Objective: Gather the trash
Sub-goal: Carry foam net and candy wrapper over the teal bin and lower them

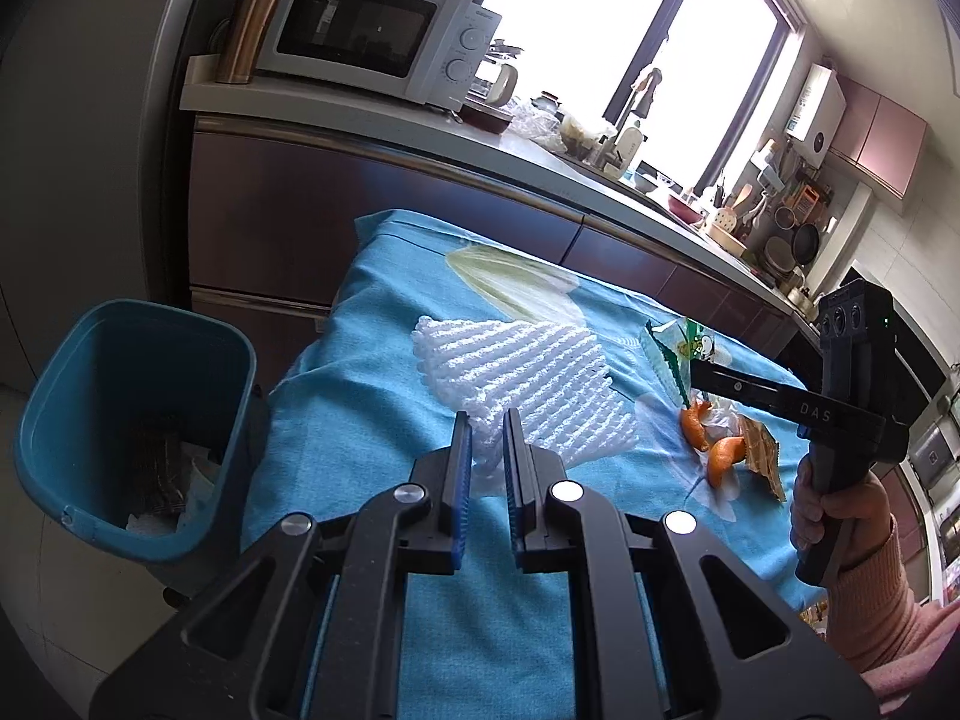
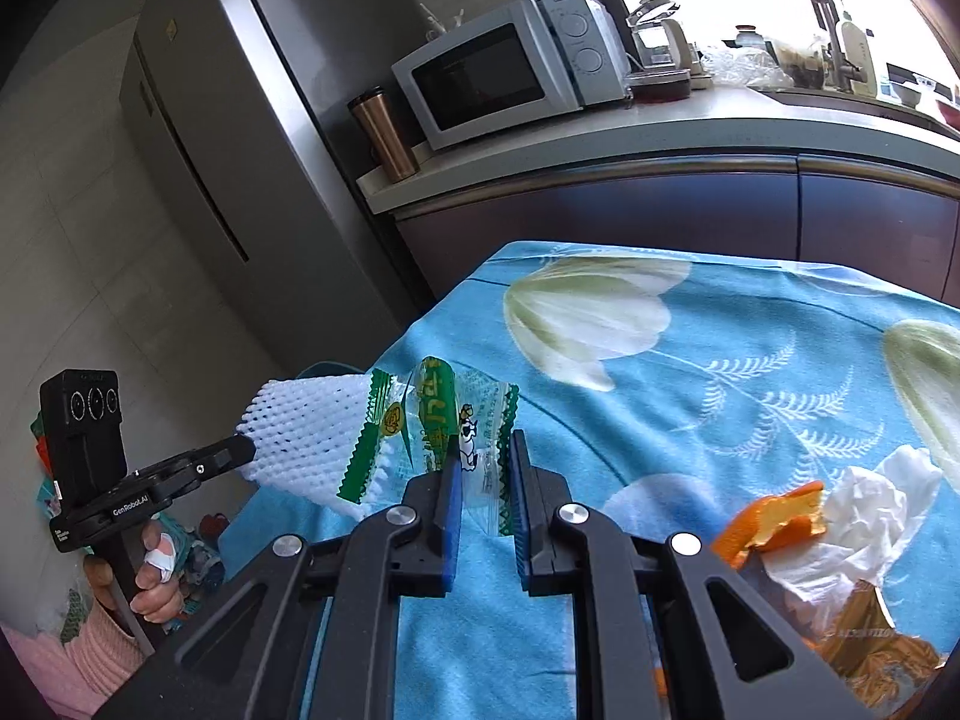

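My left gripper is shut on the near corner of a white foam fruit net that lies on the blue floral tablecloth; the net also shows in the right wrist view. My right gripper is shut on a clear green-edged candy wrapper, held above the cloth; the wrapper also shows in the left wrist view. Orange peel, crumpled white tissue and a gold snack wrapper lie on the cloth. A blue trash bin with some trash inside stands left of the table.
A kitchen counter with a microwave, a copper tumbler and sink clutter runs behind the table. A grey refrigerator stands at the left. The table's left edge drops off beside the bin.
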Demonstrator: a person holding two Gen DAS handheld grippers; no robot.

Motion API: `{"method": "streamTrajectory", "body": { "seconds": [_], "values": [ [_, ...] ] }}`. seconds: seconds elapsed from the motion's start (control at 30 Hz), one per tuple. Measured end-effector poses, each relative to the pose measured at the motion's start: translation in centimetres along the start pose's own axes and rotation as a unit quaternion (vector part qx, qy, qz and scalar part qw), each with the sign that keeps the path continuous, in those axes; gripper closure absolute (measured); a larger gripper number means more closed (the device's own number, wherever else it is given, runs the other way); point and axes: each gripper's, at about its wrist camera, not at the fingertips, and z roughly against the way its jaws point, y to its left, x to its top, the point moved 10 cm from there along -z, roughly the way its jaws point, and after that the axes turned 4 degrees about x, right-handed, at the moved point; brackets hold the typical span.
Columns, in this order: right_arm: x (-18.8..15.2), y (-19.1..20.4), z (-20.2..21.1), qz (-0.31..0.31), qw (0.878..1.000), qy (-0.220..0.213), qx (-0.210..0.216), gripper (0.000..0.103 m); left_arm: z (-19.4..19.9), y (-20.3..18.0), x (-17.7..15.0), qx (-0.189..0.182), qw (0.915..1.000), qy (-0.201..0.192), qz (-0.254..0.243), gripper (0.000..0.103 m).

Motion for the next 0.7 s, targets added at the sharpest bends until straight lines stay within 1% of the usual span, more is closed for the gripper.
{"method": "streamTrajectory", "body": {
  "seconds": [0.4, 0.7],
  "values": [
    [-0.7, 5.5, -3.9, 0.038, 0.998, 0.029, 0.039, 0.09, 4.2, 6.0, -0.3, 0.044, 0.998, -0.024, 0.039, 0.092],
    [-0.3, 10.0, -7.4, 0.079, 0.993, 0.052, 0.064, 0.09, 6.8, 12.2, -0.1, 0.092, 0.9915, -0.044, 0.081, 0.092]
  ]
}}
